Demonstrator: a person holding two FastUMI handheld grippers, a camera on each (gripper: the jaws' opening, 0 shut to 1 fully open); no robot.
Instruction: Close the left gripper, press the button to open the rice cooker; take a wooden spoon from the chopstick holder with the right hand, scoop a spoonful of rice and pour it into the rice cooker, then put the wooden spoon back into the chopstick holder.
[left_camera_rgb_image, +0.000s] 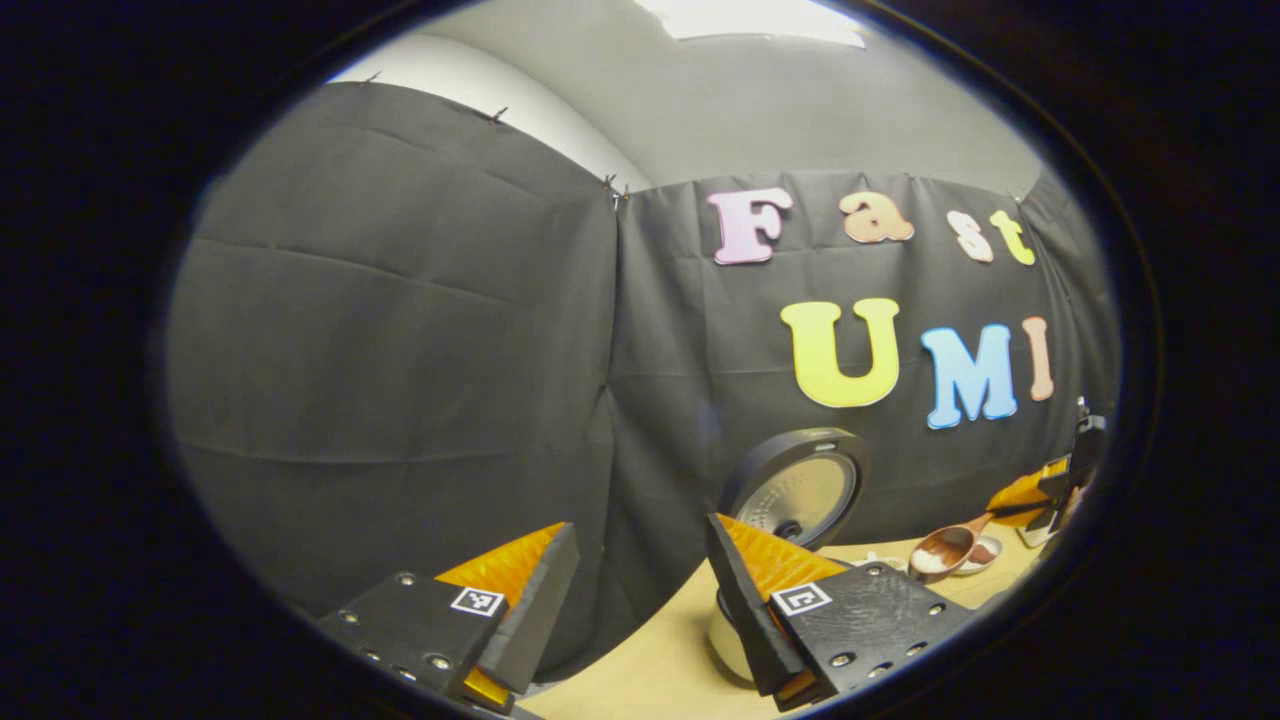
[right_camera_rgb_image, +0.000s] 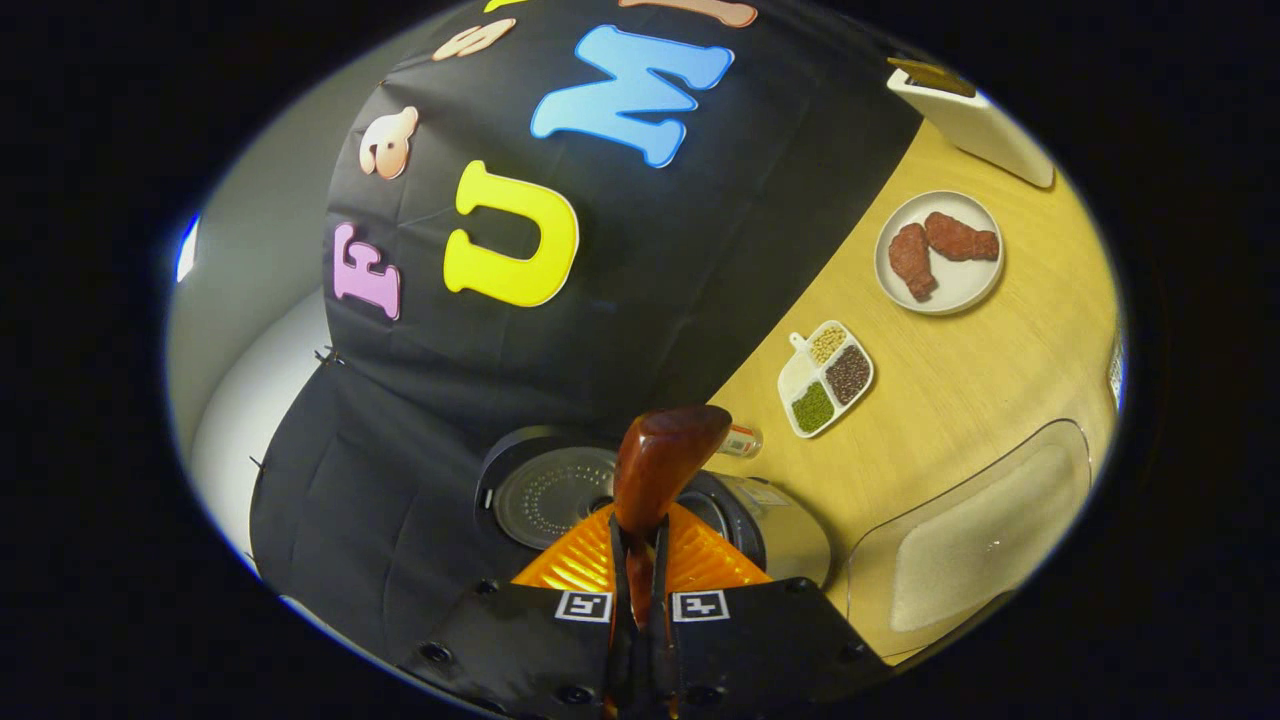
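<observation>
While the right gripper (right_camera_rgb_image: 640, 600) has its fingers clamped on the wooden spoon (right_camera_rgb_image: 660, 470), handle running back between them and bowl just above the open rice cooker (right_camera_rgb_image: 640, 500), the left gripper (left_camera_rgb_image: 640, 600) hangs beside that cooker, fingers apart.

Rice-laden wooden spoon (left_camera_rgb_image: 945, 548) beside open rice cooker (left_camera_rgb_image: 797, 487)

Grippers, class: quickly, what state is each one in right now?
Left gripper: open, holding nothing.
Right gripper: closed on the wooden spoon above the open rice cooker.
</observation>
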